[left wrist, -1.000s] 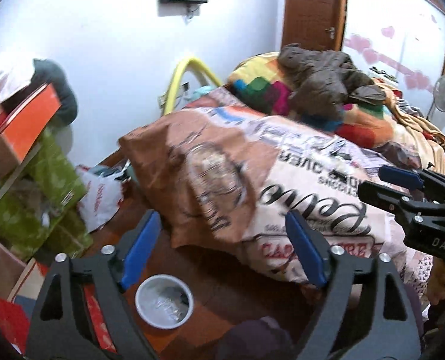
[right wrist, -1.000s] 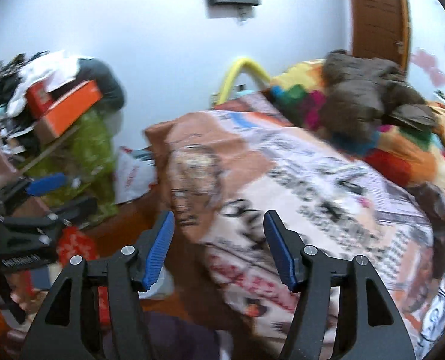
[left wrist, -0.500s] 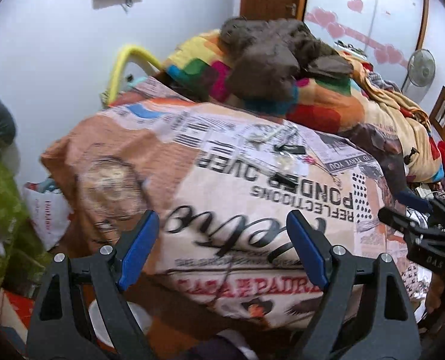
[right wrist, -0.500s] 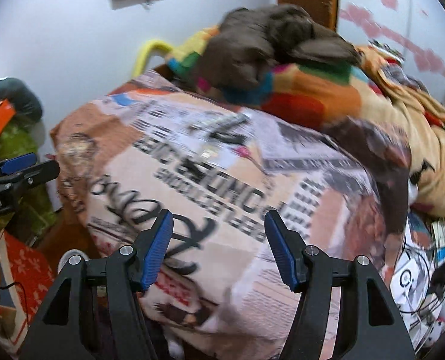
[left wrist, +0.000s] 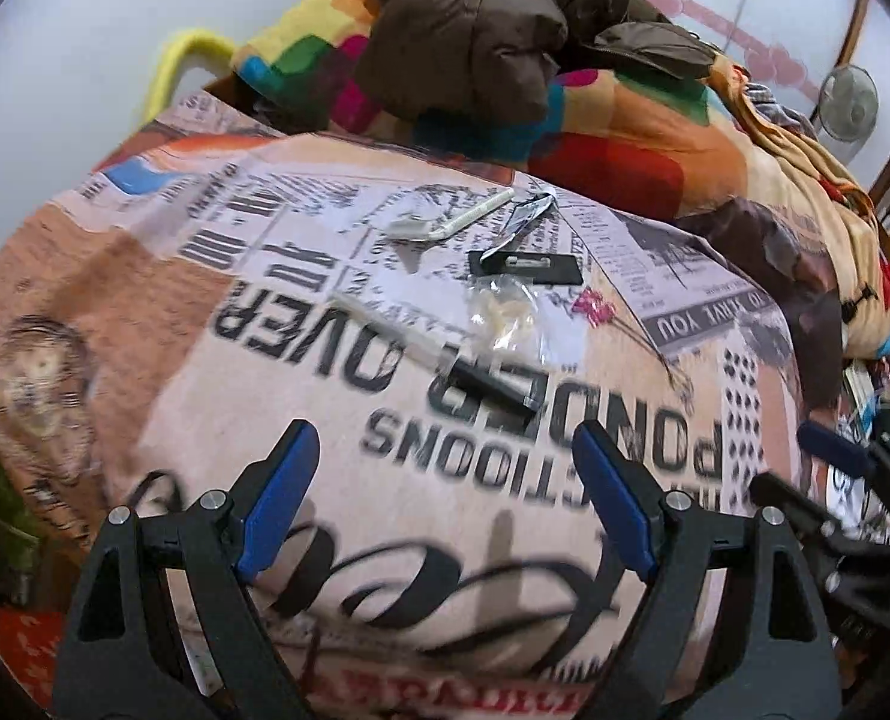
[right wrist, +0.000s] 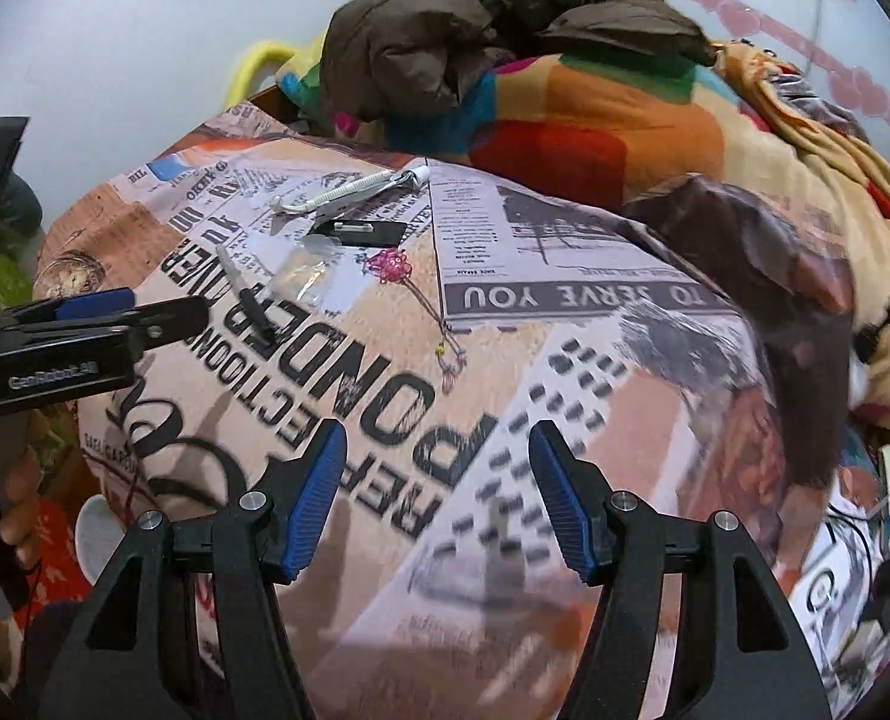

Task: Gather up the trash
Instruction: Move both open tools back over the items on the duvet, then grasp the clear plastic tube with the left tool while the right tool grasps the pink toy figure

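Small litter lies on a newspaper-print bed cover (left wrist: 301, 312): a crumpled clear plastic wrapper (left wrist: 508, 315) (right wrist: 307, 279), a flat black card (left wrist: 526, 267) (right wrist: 361, 232), a white bent straw (left wrist: 475, 217) (right wrist: 337, 195), a black stick (left wrist: 487, 387) (right wrist: 256, 315) and a pink trinket on a thin chain (left wrist: 594, 306) (right wrist: 391, 267). My left gripper (left wrist: 445, 486) is open and empty, above the cover just short of the litter. My right gripper (right wrist: 439, 480) is open and empty, further right over the cover.
A brown jacket (left wrist: 493, 24) lies on a multicoloured blanket (left wrist: 619, 138) at the head of the bed. A yellow hoop (left wrist: 172, 66) leans on the white wall. A white cup (right wrist: 94, 531) and red items sit on the floor at left.
Both grippers rose from floor level by the bed and swung right, over the cover. The litter now sits close in front of them. Both stayed open.
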Tool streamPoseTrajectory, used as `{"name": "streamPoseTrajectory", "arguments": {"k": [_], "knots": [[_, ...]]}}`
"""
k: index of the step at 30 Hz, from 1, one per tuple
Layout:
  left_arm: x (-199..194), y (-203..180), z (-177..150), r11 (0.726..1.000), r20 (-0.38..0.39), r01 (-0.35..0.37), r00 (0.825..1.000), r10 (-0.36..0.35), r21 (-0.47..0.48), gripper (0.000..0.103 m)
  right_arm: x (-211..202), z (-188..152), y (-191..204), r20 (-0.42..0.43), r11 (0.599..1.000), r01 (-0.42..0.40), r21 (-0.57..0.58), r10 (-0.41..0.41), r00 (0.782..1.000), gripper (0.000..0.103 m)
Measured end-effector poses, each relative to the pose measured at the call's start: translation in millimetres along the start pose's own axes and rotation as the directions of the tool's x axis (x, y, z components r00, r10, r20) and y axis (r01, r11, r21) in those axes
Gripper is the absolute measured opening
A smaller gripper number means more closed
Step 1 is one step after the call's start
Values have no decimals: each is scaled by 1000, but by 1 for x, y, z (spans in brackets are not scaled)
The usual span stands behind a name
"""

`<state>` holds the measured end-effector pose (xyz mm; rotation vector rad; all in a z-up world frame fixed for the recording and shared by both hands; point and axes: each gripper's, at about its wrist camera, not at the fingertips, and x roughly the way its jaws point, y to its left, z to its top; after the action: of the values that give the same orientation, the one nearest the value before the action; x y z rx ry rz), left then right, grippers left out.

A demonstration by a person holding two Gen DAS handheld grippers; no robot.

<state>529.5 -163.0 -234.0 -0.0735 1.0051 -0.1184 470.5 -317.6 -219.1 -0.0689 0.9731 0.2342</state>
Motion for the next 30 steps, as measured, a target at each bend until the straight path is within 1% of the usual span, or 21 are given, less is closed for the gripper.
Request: {"name": "streamPoseTrajectory", "arguments": {"k": [3,5,7,8,9,10,12,15,16,17,19,20,22,23,24,25,26,27,28,30], "knots": [[24,-3,9,1000,-20,-5,1000,5,-20,86,15,11,-1,1,1000,-18,-24,18,1000,59],[39,-3,13,999,-19,-45,999,45,-16,86,29,21,-1,-5,999,-32,-34,32,999,59],[49,-2,13,998,-23,-62,998,62,-22,81,44,30,-3,-24,999,-34,-20,34,999,59],[53,1,12,998,-29,-57,998,56,-32,79,51,33,-4,-33,999,-42,-13,41,999,59],[56,4,10,998,-39,-42,998,40,-48,75,58,38,-3,-43,999,-49,-9,49,998,59],[58,4,9,998,-35,-39,999,37,-50,74,63,41,-3,-48,999,-49,-12,48,998,59],[57,2,6,998,-12,-51,999,51,-25,70,71,48,3,-51,999,-28,-39,26,998,57],[57,-1,-3,996,22,-69,997,68,47,67,80,56,19,-39,992,38,-121,-43,998,51],[55,-2,-5,995,44,-70,997,67,74,66,81,58,24,-19,988,56,-143,-59,998,51],[54,0,-7,995,54,-61,997,57,81,65,83,59,26,-13,986,66,-154,-69,998,51],[52,5,-7,995,65,-52,997,47,81,57,86,62,30,-3,985,61,-161,-62,998,50],[51,7,-8,995,69,-54,996,49,82,55,87,63,29,1,986,53,-158,-53,999,49],[50,11,-8,996,71,-51,996,46,78,46,90,67,25,-5,992,24,-122,-25,1000,48],[49,13,-8,996,71,-53,996,48,75,43,90,68,23,0,994,24,-107,-25,1000,42],[49,15,-7,996,71,-54,996,49,72,38,90,68,22,9,994,33,-107,-32,999,41],[48,18,-7,996,69,-55,996,50,68,32,90,68,22,13,994,30,-106,-29,999,37],[48,19,-6,996,68,-58,996,54,65,29,89,69,23,20,994,33,-105,-31,999,32],[47,21,-6,996,66,-61,996,57,63,24,89,68,24,24,994,36,-105,-33,999,27],[47,22,-6,996,63,-66,996,62,64,18,88,68,26,26,993,37,-110,-34,999,19],[47,22,-7,995,53,-58,997,54,75,9,87,67,29,21,992,53,-114,-51,998,19]]}}
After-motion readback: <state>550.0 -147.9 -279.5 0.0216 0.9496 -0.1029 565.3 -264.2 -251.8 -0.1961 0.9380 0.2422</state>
